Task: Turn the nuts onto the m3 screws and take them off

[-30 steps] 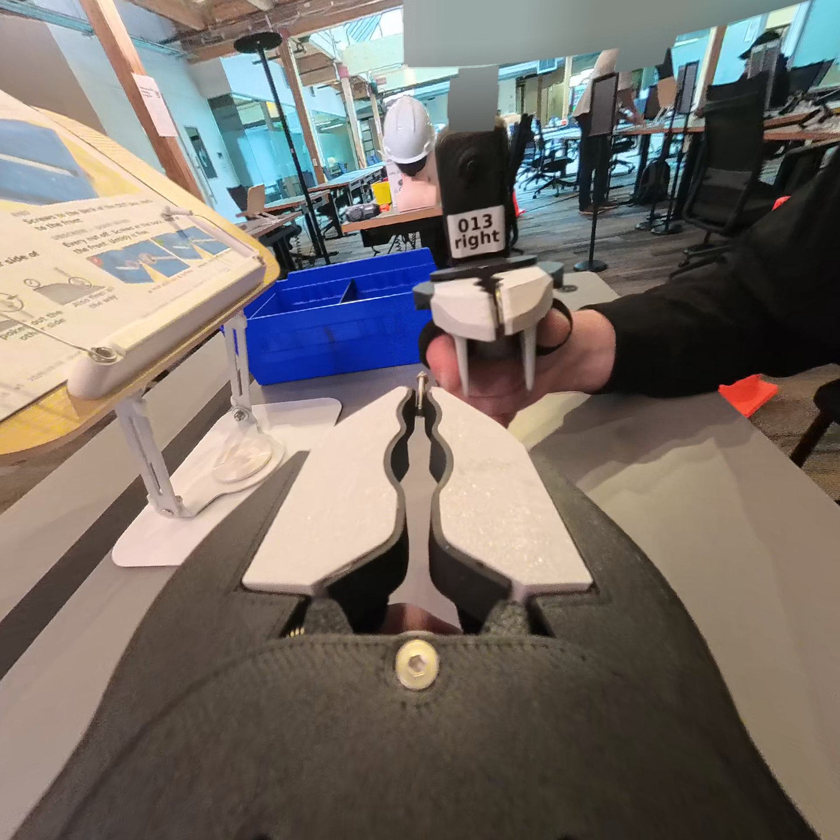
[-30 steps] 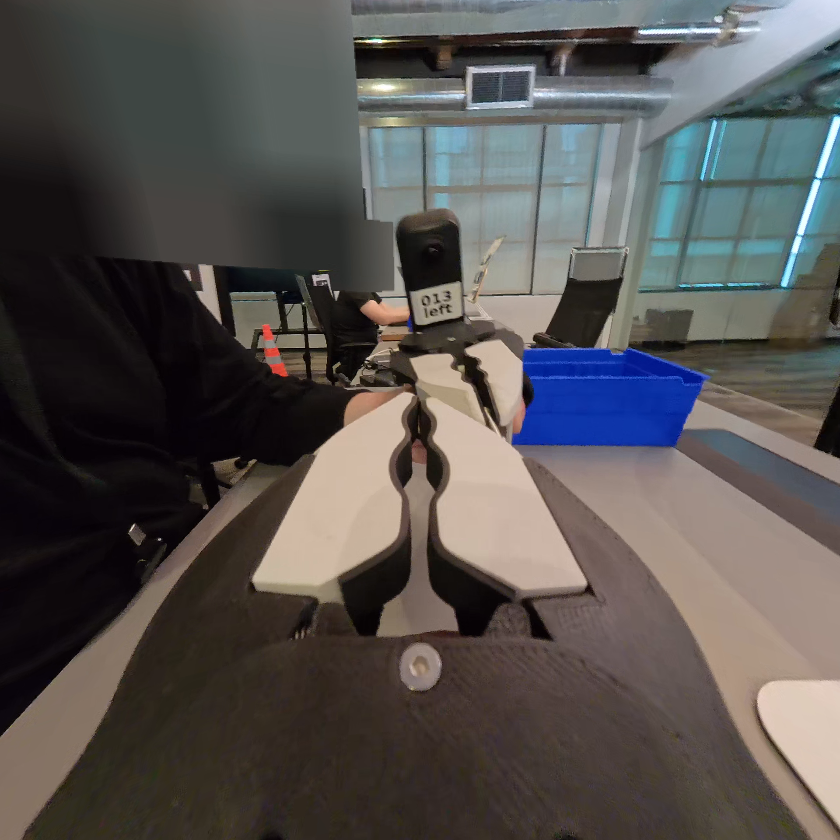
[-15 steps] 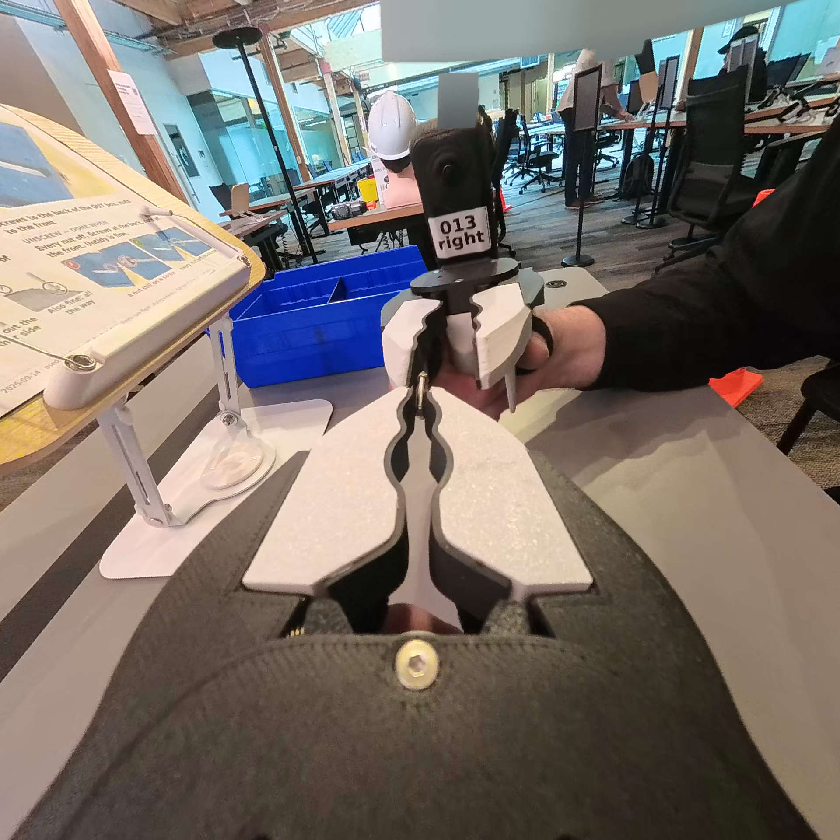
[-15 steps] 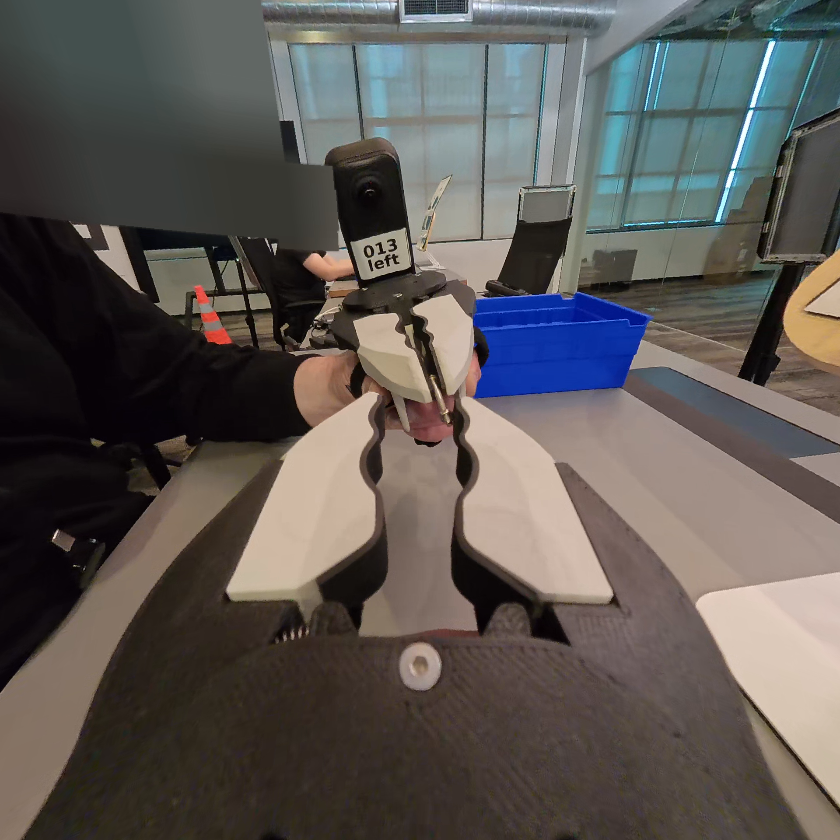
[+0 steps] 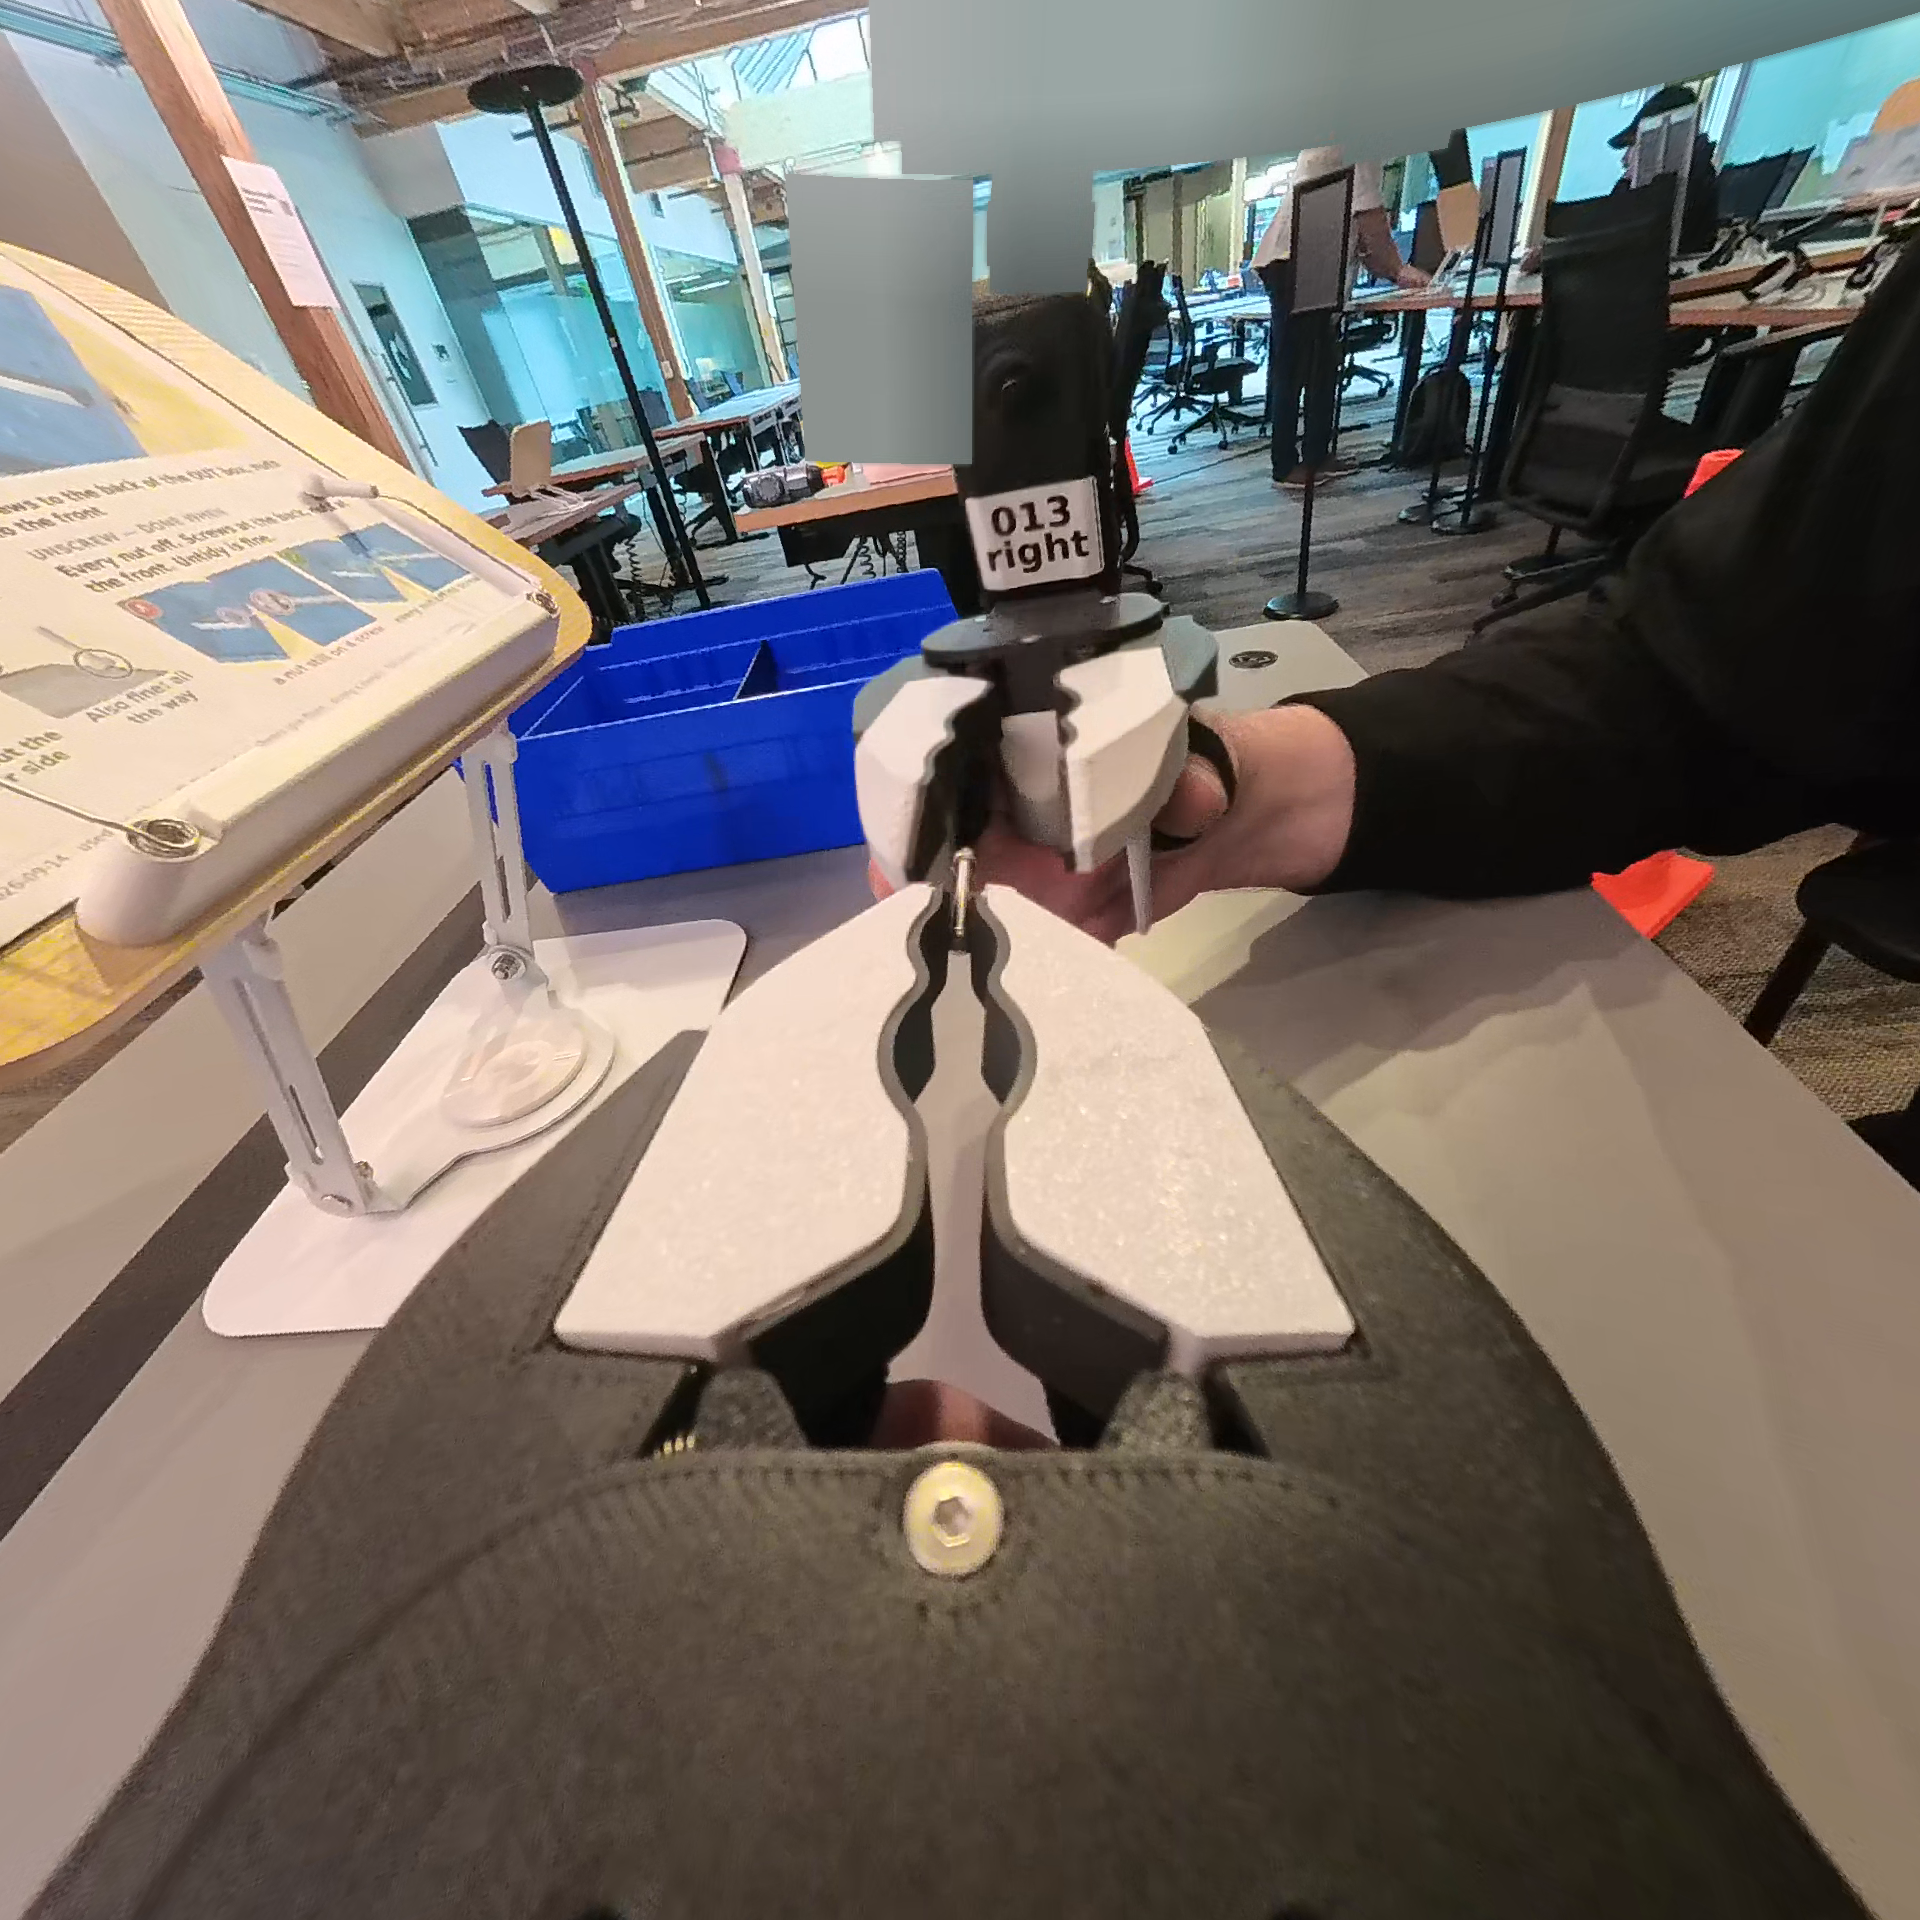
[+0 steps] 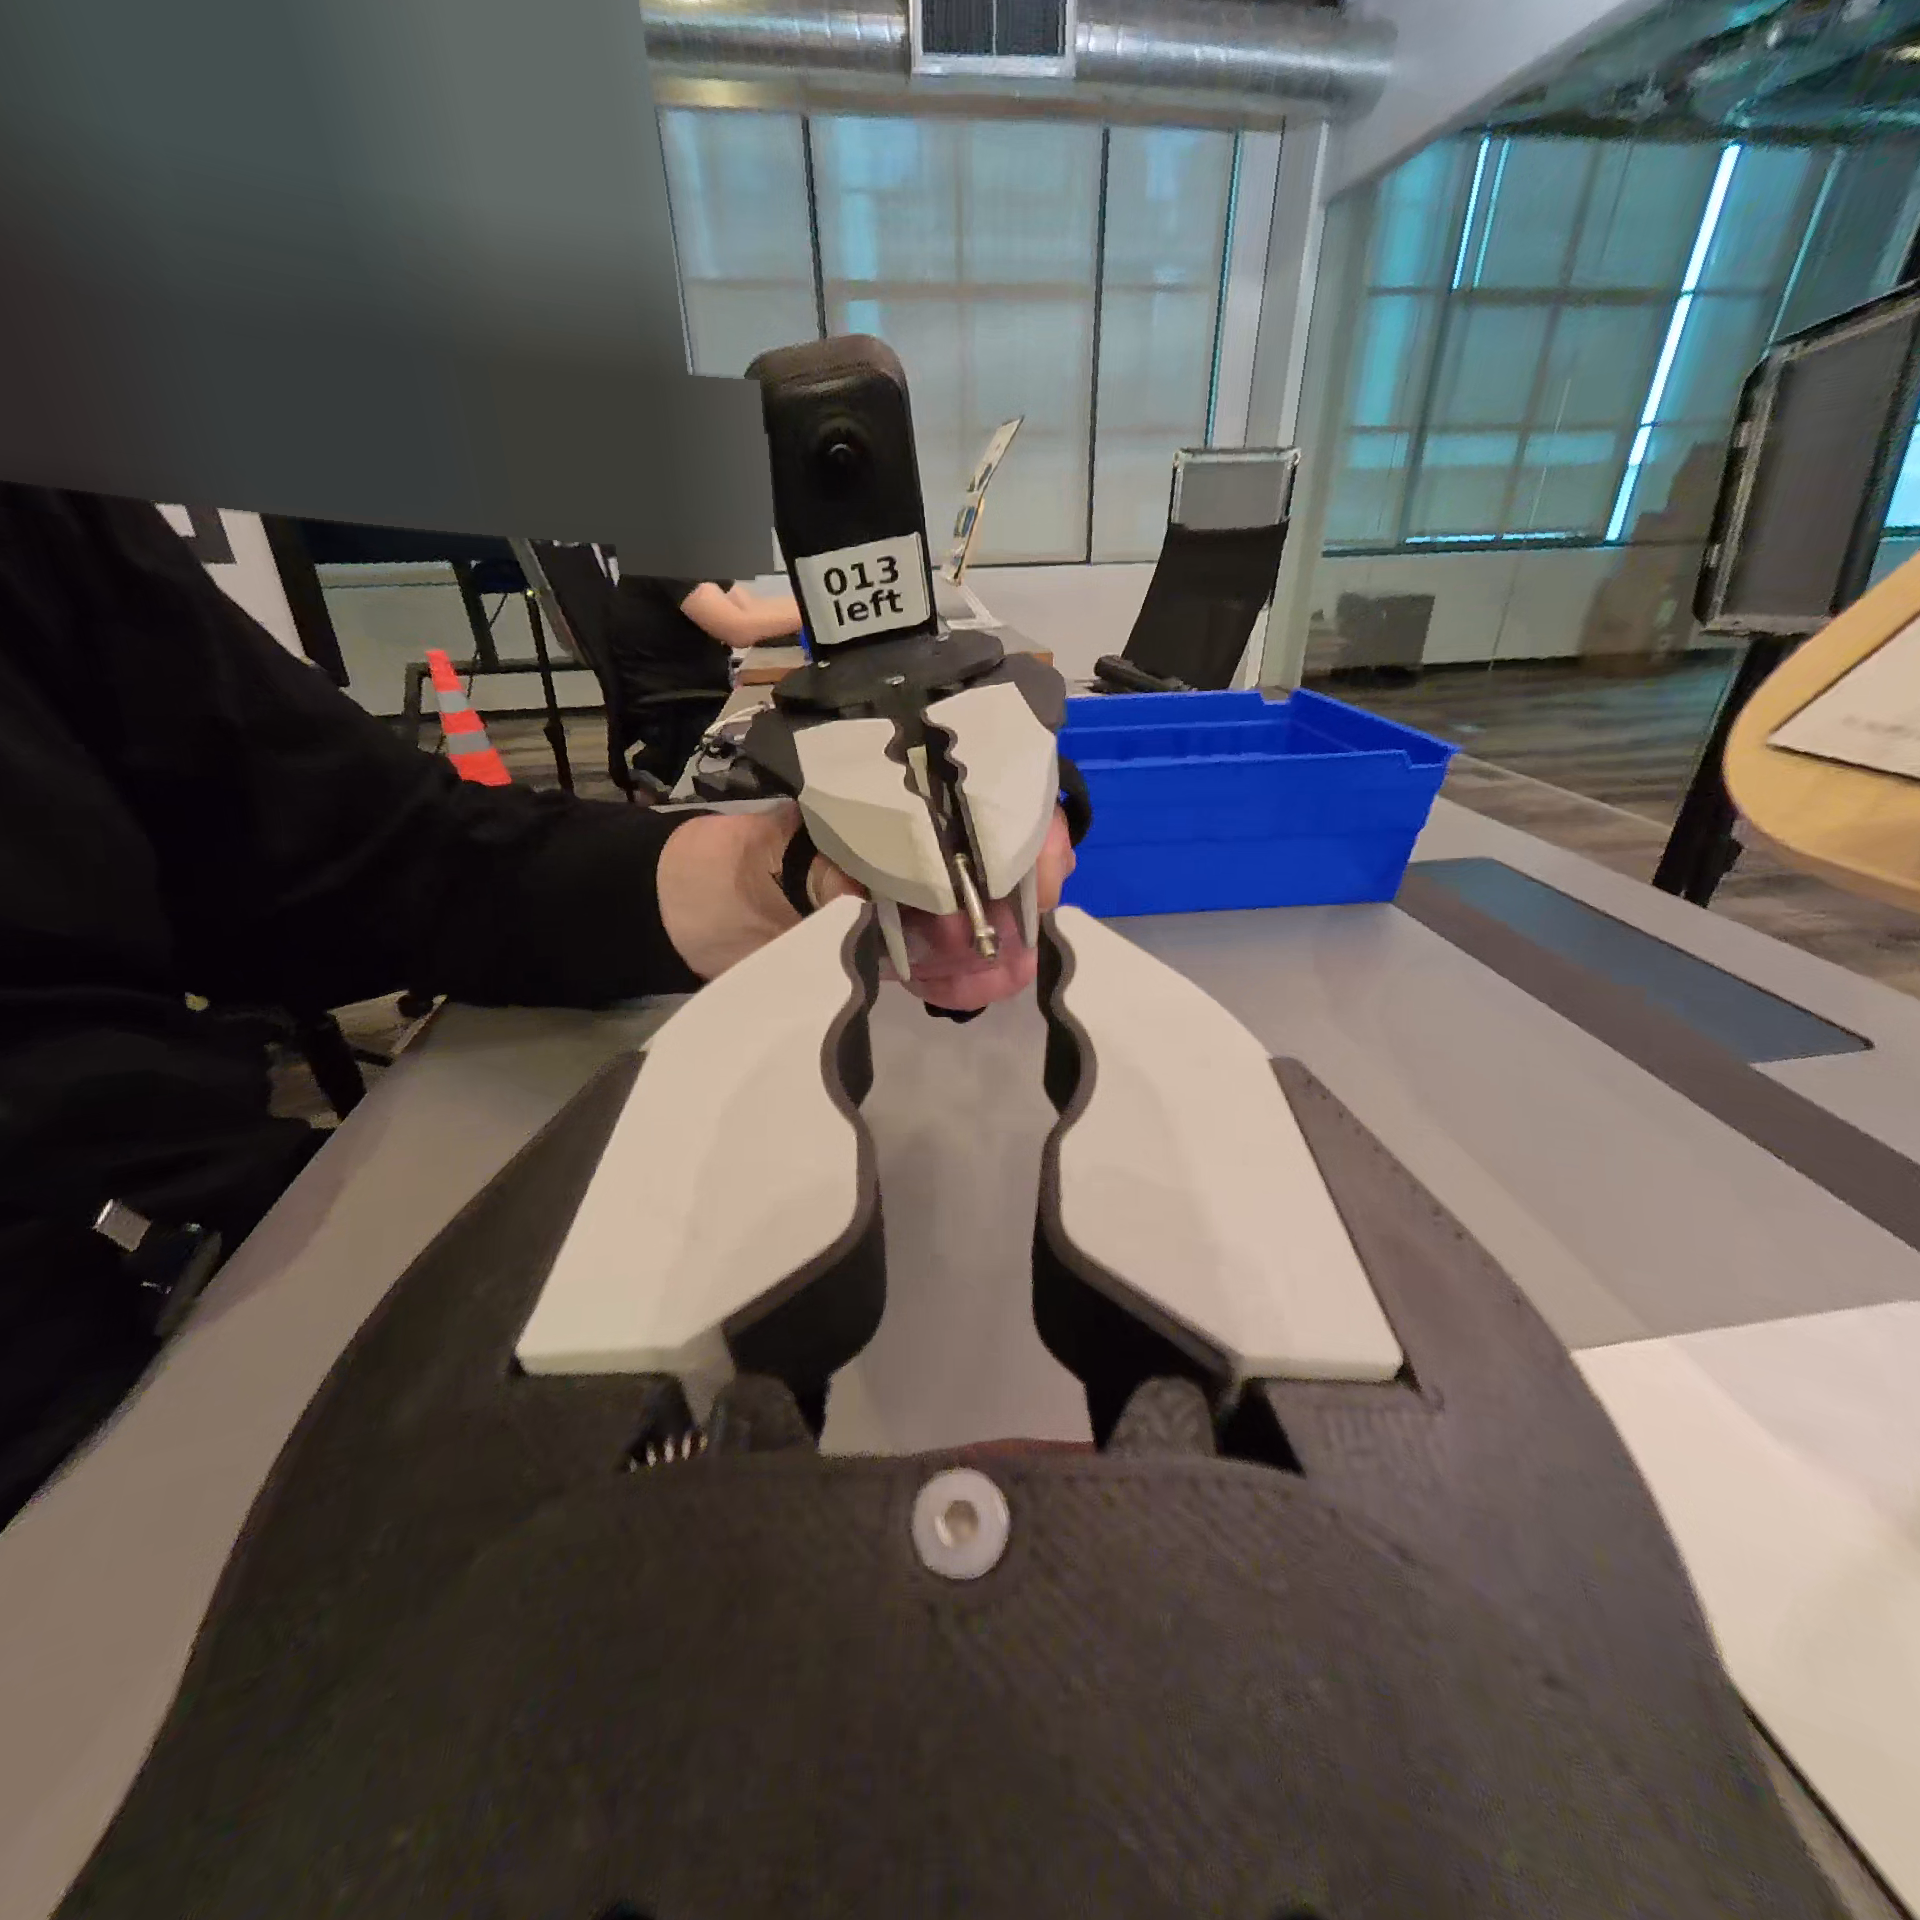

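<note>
White gripper fingers [image 5: 810, 1143] on black body, silvery screw [image 6: 974, 902], blue bin [image 5: 707, 738], grey table [image 6: 1455, 1091] with dark stripe, orange cone [image 6: 464, 722], possibly grey-banded.

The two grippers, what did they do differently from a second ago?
The right gripper was shut a second ago; now it has opened and come up around the tip of the screw. The left gripper stayed shut on that screw, and the blue bin and the document stand did not move on the table.
</note>
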